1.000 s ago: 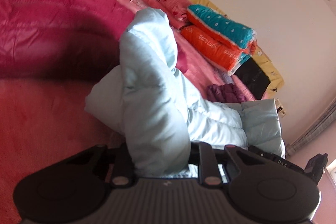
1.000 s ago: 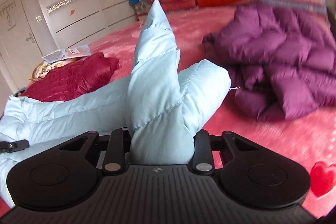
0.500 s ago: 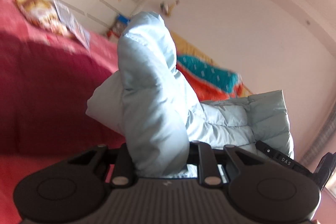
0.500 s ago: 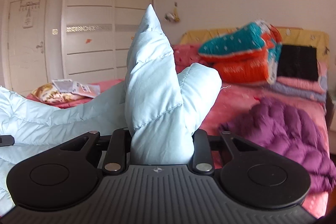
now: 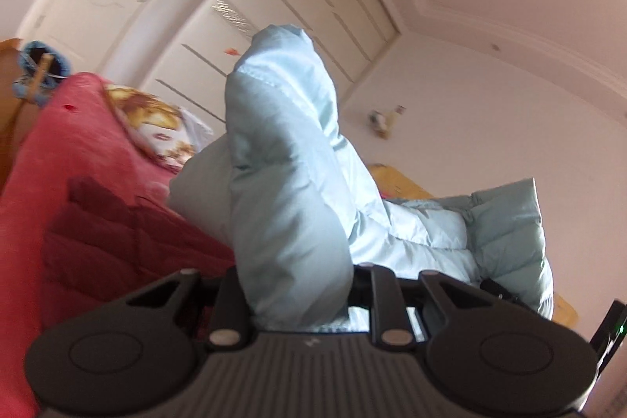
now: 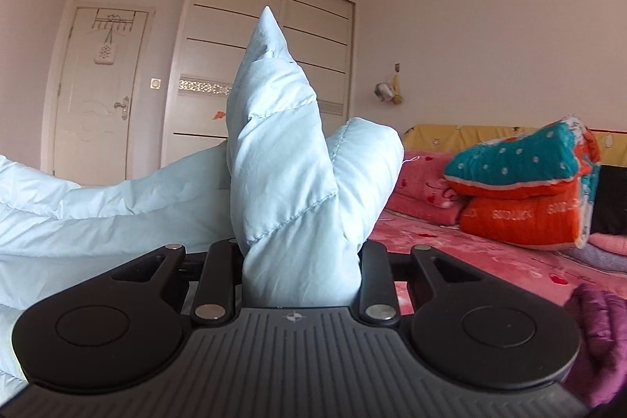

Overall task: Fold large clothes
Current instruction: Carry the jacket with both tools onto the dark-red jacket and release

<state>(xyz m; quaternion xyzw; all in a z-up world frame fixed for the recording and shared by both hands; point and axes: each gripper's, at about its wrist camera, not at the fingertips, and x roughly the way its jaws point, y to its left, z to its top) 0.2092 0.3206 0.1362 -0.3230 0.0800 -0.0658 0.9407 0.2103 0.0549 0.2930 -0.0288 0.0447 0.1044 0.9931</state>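
A pale blue padded jacket (image 5: 286, 183) is held up in the air over the bed. My left gripper (image 5: 301, 285) is shut on a bunched fold of it, which sticks up between the fingers. The rest of the jacket stretches off to the right (image 5: 505, 222). My right gripper (image 6: 299, 269) is shut on another bunched fold of the same jacket (image 6: 282, 175). From there the jacket spreads to the left (image 6: 78, 214). The fingertips of both grippers are hidden by the fabric.
A pink bed cover (image 6: 490, 261) lies below. A dark red jacket (image 5: 117, 241) lies at the left, a purple jacket (image 6: 599, 332) at the right. Folded quilts (image 6: 521, 190) are stacked at the headboard. A wardrobe (image 6: 274, 38) and a door (image 6: 98, 96) stand behind.
Both grippers have risen and tilted upward with the jacket. The bed has dropped low in both views; walls, wardrobe and ceiling now fill them. Both grips are unchanged.
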